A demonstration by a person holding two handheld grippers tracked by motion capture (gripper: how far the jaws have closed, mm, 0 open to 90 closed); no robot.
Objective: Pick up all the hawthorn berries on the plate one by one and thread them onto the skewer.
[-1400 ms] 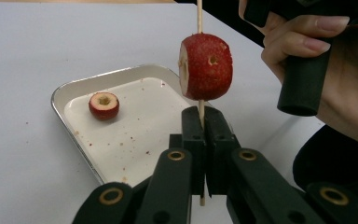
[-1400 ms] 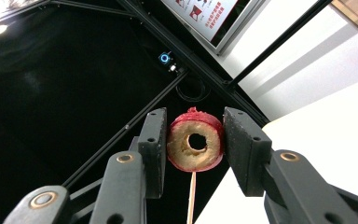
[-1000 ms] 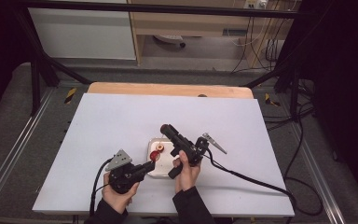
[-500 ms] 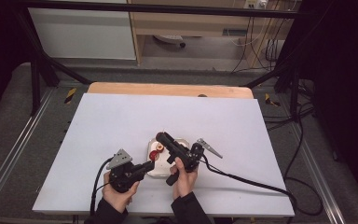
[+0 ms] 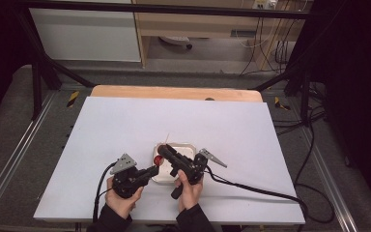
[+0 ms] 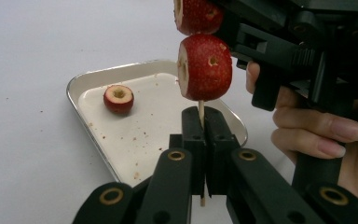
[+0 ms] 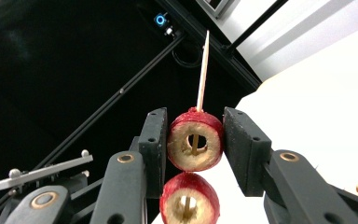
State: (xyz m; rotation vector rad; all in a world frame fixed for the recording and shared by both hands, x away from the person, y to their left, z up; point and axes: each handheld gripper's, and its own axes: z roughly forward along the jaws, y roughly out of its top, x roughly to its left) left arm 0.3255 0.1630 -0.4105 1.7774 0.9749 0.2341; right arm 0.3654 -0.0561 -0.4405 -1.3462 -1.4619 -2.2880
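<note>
Surface: one white rectangular surface (image 5: 125,125) on a light wooden top, its far wooden edge bare. Wide open room lies to the left, to the right and toward the far edge; the work sits close to the near edge, where the person's forearms come in.

Tray: one small shallow metal tray with rounded corners (image 6: 81,81), lying near the surface's near edge between the two grippers, white surface open all round its rim.

Grippers: two.
- Left gripper (image 6: 204,140): fingers pressed together on the lower end of the thin wooden skewer (image 6: 200,112), which stands upright with a short tip showing below the fingers. It is seen at the tray's near-left corner (image 5: 149,171) in the high view.
- Right gripper (image 7: 195,140): fingers pinching the upper red hollowed fruit piece (image 7: 195,140) from both sides (the pads touch its skin). The high view shows it reaching over the tray (image 5: 166,153).

Skewer: one, its pointed end free above the fruit (image 7: 204,65).

Fruit pieces: three, all red-skinned, pale inside and cored.
- Two threaded on the skewer, one just above the other, held over the tray; the lower red cored fruit piece (image 6: 204,67) sits just above the left gripper's fingers.
- One loose red cored fruit piece (image 6: 118,99) lies in the tray toward its far corner, hole up, apart from the rim.
</note>
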